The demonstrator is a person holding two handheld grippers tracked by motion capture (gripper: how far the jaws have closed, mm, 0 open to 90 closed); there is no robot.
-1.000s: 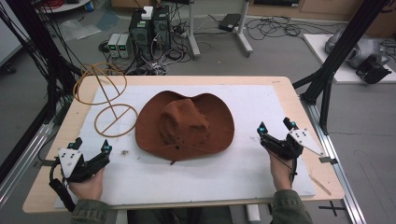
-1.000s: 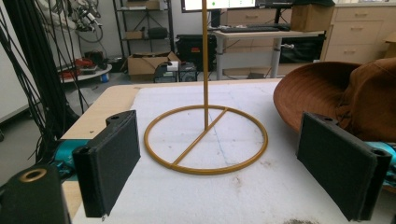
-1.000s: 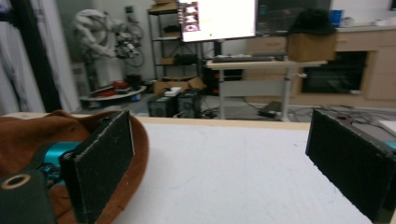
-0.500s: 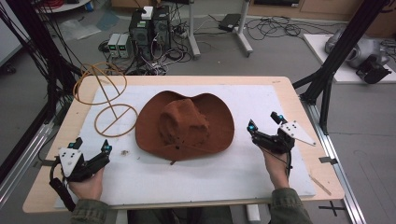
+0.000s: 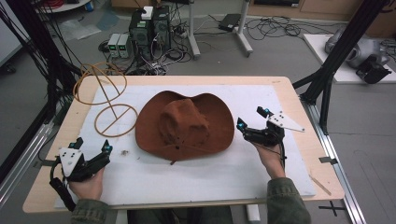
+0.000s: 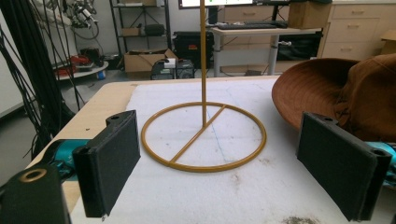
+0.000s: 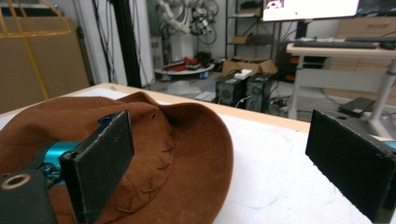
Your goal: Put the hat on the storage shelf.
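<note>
A: Start at the left. What is there?

B: The left gripper (image 5: 92, 150) rests low on the white mat (image 5: 196, 179), near the front left corner, held in a hand (image 5: 86, 184). Its jaws stand wide apart with nothing between them; in the left gripper view (image 6: 219, 175) you look straight through the gap at bare mat.

A: And beyond it?

B: The stand (image 5: 115, 120), a thin yellow wire thing. Its round base ring lies flat on the mat, a straight rod rises from the middle, and a second ring sits tilted at the top, out over the table's left edge. In the left gripper view the base ring (image 6: 204, 137) lies dead ahead, well clear of the jaws.

A: The hat?

B: The hat (image 5: 185, 125) is brown, wide-brimmed, and lies crown up in the middle of the mat, just right of the stand's base. The brim and the ring look close, but I cannot tell whether they touch.

A: And the right side?

B: The right gripper (image 5: 253, 120) hovers just beside the hat's right brim, jaws wide, gripping nothing. In the right gripper view (image 7: 229, 161) one jaw stands over the brim (image 7: 196, 140) and the other over bare mat.
</note>
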